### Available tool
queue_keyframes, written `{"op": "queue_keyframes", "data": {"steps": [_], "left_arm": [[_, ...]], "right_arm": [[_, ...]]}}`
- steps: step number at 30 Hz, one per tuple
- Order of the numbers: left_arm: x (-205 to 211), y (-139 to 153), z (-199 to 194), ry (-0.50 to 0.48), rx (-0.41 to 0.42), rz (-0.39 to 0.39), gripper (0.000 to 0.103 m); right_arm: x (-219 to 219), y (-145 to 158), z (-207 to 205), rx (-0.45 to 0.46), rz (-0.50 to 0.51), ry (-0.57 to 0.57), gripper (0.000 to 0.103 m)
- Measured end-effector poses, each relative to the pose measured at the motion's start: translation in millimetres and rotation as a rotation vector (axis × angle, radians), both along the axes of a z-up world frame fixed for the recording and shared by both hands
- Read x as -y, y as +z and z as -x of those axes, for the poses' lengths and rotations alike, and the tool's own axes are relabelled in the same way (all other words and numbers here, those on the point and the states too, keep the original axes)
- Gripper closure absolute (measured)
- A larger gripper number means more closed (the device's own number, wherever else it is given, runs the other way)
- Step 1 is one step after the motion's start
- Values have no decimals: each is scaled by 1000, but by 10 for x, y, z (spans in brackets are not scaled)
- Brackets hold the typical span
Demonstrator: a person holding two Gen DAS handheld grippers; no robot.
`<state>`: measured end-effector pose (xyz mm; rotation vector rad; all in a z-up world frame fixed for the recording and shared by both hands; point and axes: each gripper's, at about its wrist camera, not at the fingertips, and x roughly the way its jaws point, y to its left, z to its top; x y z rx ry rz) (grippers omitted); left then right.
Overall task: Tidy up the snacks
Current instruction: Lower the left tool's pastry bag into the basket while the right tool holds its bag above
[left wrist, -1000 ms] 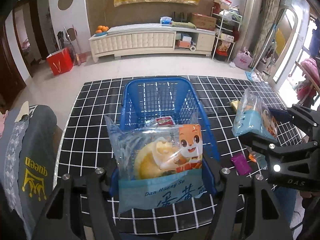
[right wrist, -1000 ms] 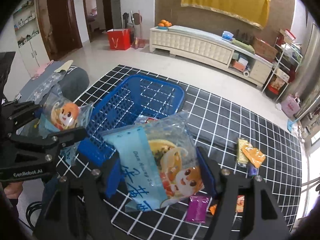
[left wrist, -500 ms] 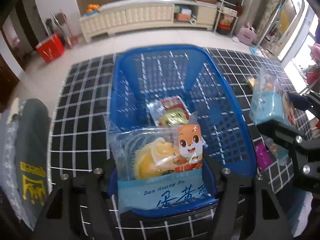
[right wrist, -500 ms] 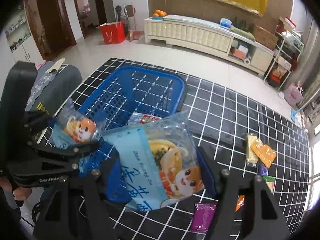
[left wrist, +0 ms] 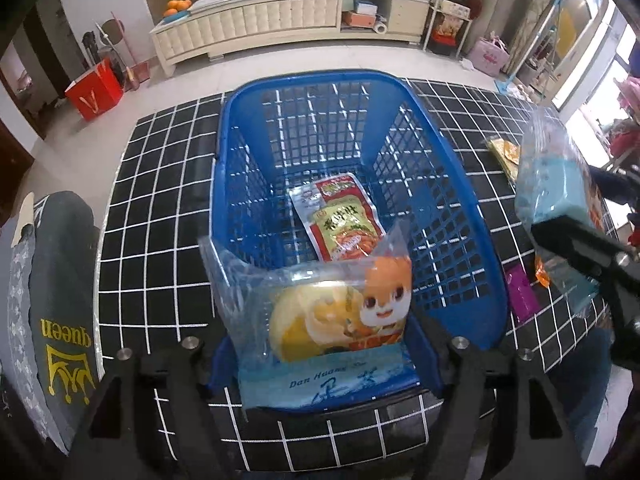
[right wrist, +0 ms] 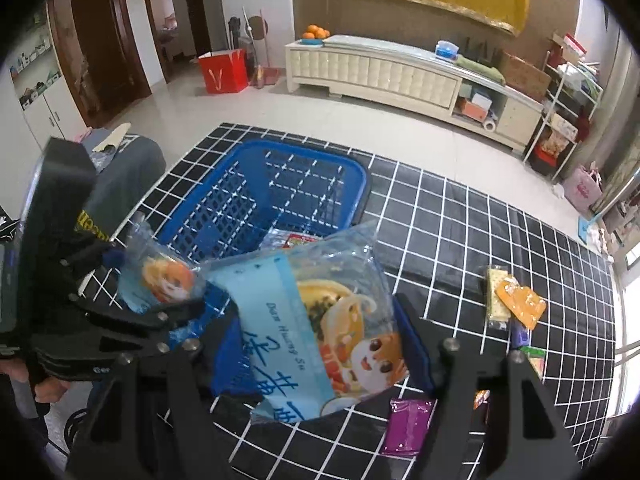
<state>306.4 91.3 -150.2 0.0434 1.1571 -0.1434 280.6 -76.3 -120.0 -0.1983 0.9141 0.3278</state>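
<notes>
My left gripper is shut on a clear and blue pastry bag with an orange cartoon animal, held over the near end of the blue mesh basket. A red and green snack packet lies on the basket floor. My right gripper is shut on a second pastry bag of the same kind, held above the table just right of the basket. That bag also shows in the left wrist view.
Loose snacks lie on the black grid tablecloth: a purple packet, an orange packet and a pale bar. A grey cushion with "queen" sits left of the table. A white cabinet stands far behind.
My left gripper moved forward and tipped down over the basket with its bag, so the basket interior and the packet inside came into view. The right gripper with its bag shifted only slightly.
</notes>
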Motion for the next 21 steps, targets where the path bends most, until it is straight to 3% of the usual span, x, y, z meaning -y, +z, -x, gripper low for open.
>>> {"op": "queue_keyframes", "data": {"steps": [7,17,21], "left_arm": [[-73,22,32,18,3,41,32],[-110,32,34,4,45,34,32],[-135,20,17,6,53,34,25]], "right_arm": [[-47,4,22,3,11,8,30],[-144,-52,-21,-8,18,14,30],[-146,-84,-53,-18,25,6,30]]}}
